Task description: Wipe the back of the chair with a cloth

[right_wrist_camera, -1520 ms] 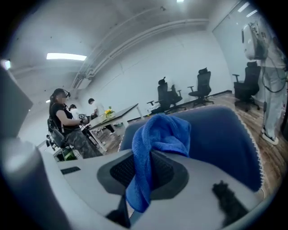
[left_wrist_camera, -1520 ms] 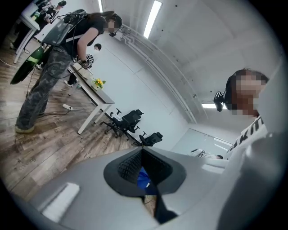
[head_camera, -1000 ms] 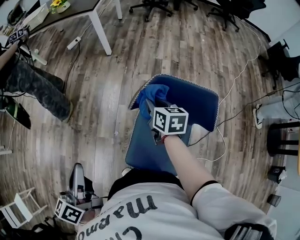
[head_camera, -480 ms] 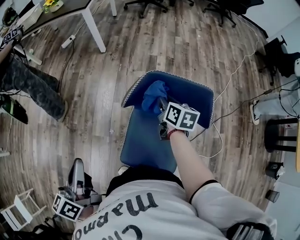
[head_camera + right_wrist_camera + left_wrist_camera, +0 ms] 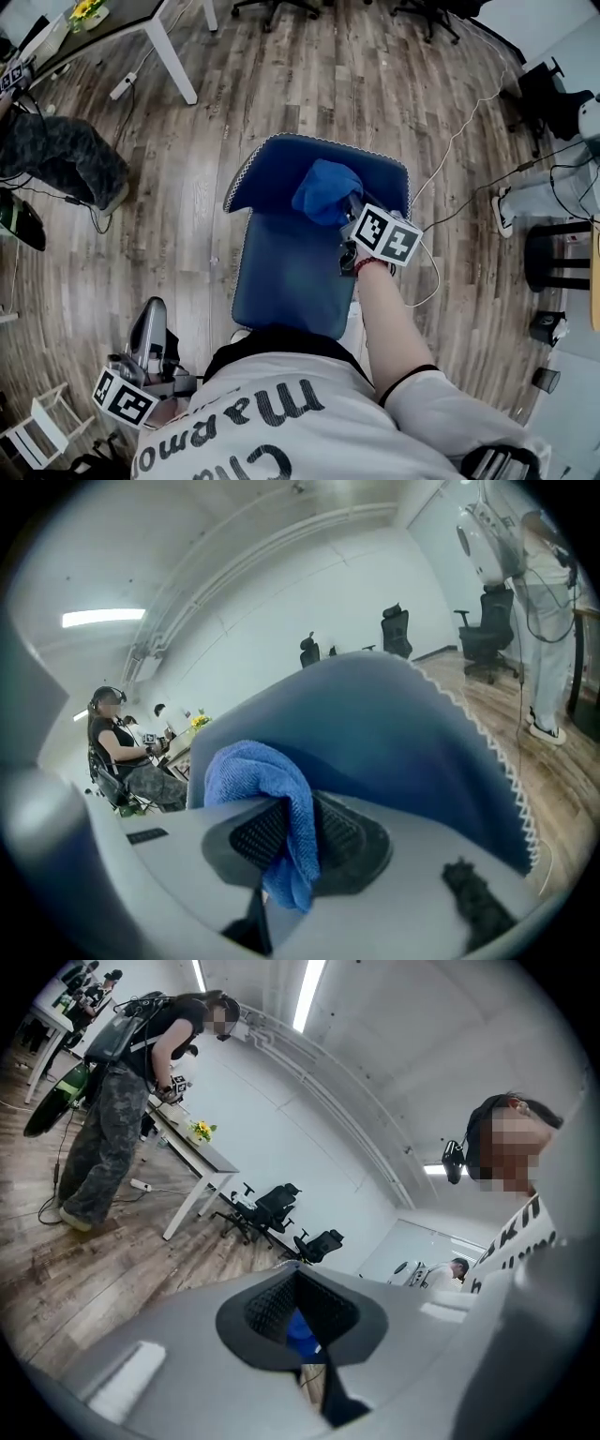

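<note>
Cloth [image 5: 323, 190], blue terry, sits bunched against the inner face of the chair back [image 5: 272, 169], toward its right side, just under the top edge. Right gripper [image 5: 349, 208] is clamped on it. In the right gripper view the cloth [image 5: 258, 780] hangs folded between the black ribbed pads [image 5: 347, 841], with a tail dropping below them and the bulk puffed up above the right gripper [image 5: 291, 841]. Chair back [image 5: 403, 733] fills the area right behind, dark blue with a white stitched edge, and the cloth touches it. Marker cube [image 5: 386, 236] is over the rear of the chair seat [image 5: 286, 277], and the bare forearm [image 5: 386, 328] runs back to the wearer's white printed shirt [image 5: 272, 422].

Left gripper [image 5: 152, 317] is low at the wearer's left side, well apart from the chair, over the wooden floor [image 5: 309, 84]. In the left gripper view the left gripper [image 5: 300, 1312] has its jaws closed together with nothing held; a sliver of blue shows past the pads.

Background: second person in camouflage trousers [image 5: 108, 1138] by a white counter [image 5: 192, 1152] with yellow flowers [image 5: 199, 1131], black office chairs [image 5: 267, 1208] beyond. White cable [image 5: 450, 150] trails on the floor right of the chair.
</note>
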The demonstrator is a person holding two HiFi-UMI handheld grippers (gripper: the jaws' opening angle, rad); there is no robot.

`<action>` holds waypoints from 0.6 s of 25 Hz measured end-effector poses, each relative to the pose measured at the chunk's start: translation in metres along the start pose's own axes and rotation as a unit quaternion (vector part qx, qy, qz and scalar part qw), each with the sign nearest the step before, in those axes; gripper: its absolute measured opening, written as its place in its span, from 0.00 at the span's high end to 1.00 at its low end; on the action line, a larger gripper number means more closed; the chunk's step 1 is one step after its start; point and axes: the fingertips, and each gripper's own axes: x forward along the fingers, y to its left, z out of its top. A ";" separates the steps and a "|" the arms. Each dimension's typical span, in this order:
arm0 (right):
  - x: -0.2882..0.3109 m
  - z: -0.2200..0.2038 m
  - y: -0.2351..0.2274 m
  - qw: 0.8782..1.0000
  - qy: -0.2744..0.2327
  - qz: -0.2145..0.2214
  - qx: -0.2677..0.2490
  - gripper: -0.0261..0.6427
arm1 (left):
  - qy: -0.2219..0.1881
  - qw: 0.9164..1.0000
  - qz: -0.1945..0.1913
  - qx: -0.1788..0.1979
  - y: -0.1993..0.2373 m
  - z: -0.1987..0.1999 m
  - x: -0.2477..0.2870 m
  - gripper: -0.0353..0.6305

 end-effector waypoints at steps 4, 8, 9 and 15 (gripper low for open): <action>-0.013 0.006 -0.021 0.999 -0.020 -0.024 -0.018 0.85 | 0.006 1.000 -0.005 -0.006 0.000 -0.004 0.008 0.94; -0.031 0.012 -0.050 0.997 -0.039 -0.059 0.017 0.85 | 0.012 1.000 -0.016 -0.008 -0.006 -0.006 0.014 0.94; -0.036 0.013 -0.059 0.996 -0.043 -0.068 0.028 0.85 | 0.013 1.000 -0.018 -0.008 -0.007 -0.006 0.016 0.94; -0.061 0.016 -0.088 0.991 -0.068 -0.094 0.064 0.85 | 0.029 0.999 -0.036 -0.004 -0.017 -0.010 0.030 0.94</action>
